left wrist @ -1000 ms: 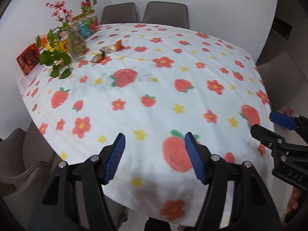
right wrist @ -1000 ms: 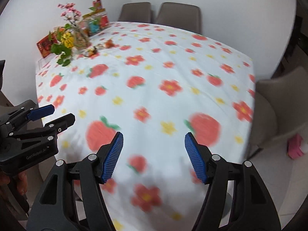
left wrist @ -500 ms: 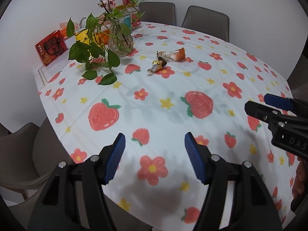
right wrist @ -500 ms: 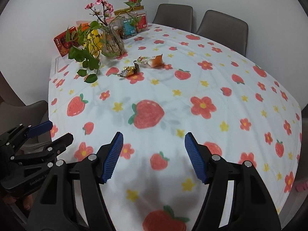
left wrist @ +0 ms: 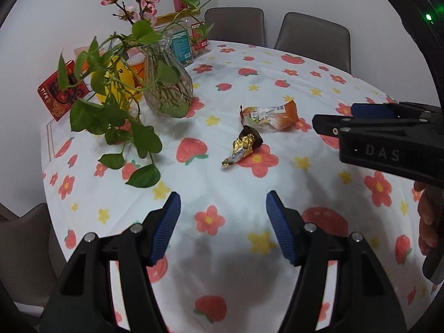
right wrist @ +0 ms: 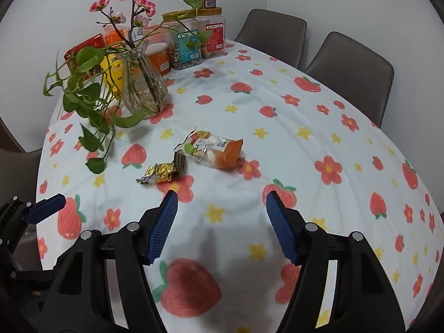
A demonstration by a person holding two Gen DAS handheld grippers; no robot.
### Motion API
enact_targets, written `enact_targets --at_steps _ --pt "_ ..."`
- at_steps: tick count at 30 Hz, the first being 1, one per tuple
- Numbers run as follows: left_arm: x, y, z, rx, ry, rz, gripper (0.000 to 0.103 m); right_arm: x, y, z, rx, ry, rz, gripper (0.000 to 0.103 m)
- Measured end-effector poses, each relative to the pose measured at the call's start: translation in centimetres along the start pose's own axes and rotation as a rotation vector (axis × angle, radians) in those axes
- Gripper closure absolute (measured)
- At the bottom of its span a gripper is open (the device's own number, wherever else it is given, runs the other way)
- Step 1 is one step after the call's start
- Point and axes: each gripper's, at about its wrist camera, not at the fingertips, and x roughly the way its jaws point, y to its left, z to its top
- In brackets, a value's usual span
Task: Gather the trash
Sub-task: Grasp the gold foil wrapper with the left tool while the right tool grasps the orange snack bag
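Change: gold wrapper [left wrist: 244,145] and orange packet [left wrist: 270,117] now nearer.
Left tool [left wrist: 222,224]: jaws apart, empty.
Right tool [right wrist: 222,224]: jaws apart, empty.
Table [right wrist: 319,144]: strawberry-print cloth, glass vase [right wrist: 144,83].

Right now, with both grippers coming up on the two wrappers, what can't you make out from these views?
- Bin: in neither view, so no drop spot known.
- Gold wrapper: whether empty; its folds hide the inside in both views.
- Orange wrapper: label print too small.
- Right gripper: cut off by the left view's edge.
- Boxes behind the vase: partly hidden by leaves.
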Motion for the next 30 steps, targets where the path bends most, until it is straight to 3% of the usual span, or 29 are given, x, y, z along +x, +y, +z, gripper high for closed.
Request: enact_targets --at_steps 6,15,16,17,18,19,22,25,30 --pt "5.0 0.3 1.7 0.009 0.027 -0.042 0.039 4.3 -0.7 2.1 0.029 0.022 -0.005 0.039" --pt "9.1 0.2 3.7 0.044 0.043 -0.086 0.039 8.8 -1.7 2.6 0.046 0.077 0.005 0.040" --pt "9.5 0.2 3.9 0.047 0.046 -0.090 0.044 9.0 -1.7 2.6 0.045 0.081 0.011 0.042" --pt "9.9 0.2 4.0 0.051 0.053 -0.096 0.049 9.3 -1.7 2.7 0.043 0.087 0.018 0.053" --pt "10.3 0.2 4.2 0.055 0.063 -0.104 0.063 9.7 -1.6 2.7 0.041 0.096 0.029 0.065" --pt "10.8 0.2 4.3 0.058 0.074 -0.113 0.071 9.9 -1.5 2.8 0.038 0.102 0.039 0.071" --pt "11.2 -0.1 4.4 0.074 0.069 -0.124 0.086 10.0 -1.3 2.8 0.021 0.098 0.042 0.076" --pt "11.3 -0.4 4.5 0.084 0.066 -0.126 0.093 9.9 -1.3 2.8 0.027 0.097 0.059 0.087" --pt "11.1 -0.6 4.6 0.073 0.063 -0.140 0.094 9.6 -1.6 2.5 0.049 0.092 0.068 0.090"
